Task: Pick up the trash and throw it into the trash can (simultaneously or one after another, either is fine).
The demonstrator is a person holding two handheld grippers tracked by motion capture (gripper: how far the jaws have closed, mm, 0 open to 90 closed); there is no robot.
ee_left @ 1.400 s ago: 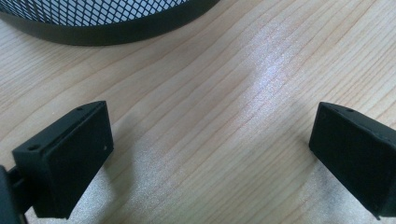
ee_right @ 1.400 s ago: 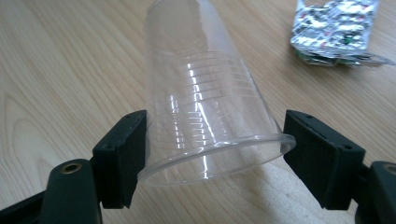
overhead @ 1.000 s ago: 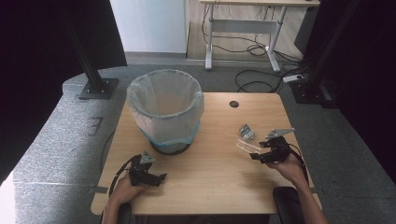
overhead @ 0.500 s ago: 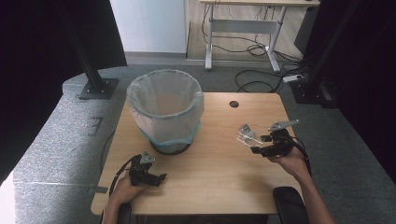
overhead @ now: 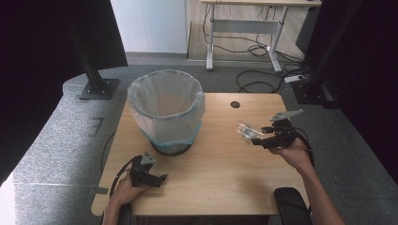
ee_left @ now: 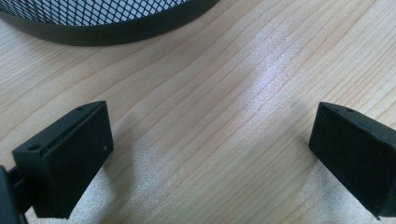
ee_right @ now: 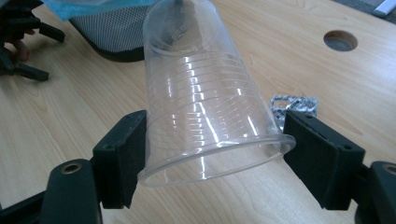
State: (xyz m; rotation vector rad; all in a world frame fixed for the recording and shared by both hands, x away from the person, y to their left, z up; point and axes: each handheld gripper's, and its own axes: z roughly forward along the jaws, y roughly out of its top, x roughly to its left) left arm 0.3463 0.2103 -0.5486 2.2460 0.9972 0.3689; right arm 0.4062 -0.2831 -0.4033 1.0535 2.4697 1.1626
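The right gripper (ee_right: 212,154) is holding a clear, ribbed plastic cup (ee_right: 205,93) near its rim, one black jaw pressing on each side of the wall, so the jaws are standing fairly narrow around it. In the right gripper view the cup is lying tilted on its side in the grip, its open mouth facing the camera and its closed base pointing away toward the black wire-mesh waste bin (ee_right: 112,32). In the high view the right gripper (overhead: 261,139) is hanging above the right part of the light wooden tabletop (overhead: 220,178), with the cup (overhead: 248,131) sticking out to the left of the jaws, clear of the wood and well apart from the bin (overhead: 166,112), which is lined with a translucent plastic bag showing a blue edge and is standing on the left half of the tabletop. A small crumpled piece of silvery foil packaging (ee_right: 294,105) is lying flat on the tabletop just beyond the right jaw. A round cable hole (overhead: 235,104) is sitting in the tabletop near its far edge. The left gripper (overhead: 159,178) is resting low at the near left of the tabletop, just in front of the bin; in the left gripper view its jaws are standing wide apart with bare wood between them and the bin's black base rim (ee_left: 116,32) beyond.
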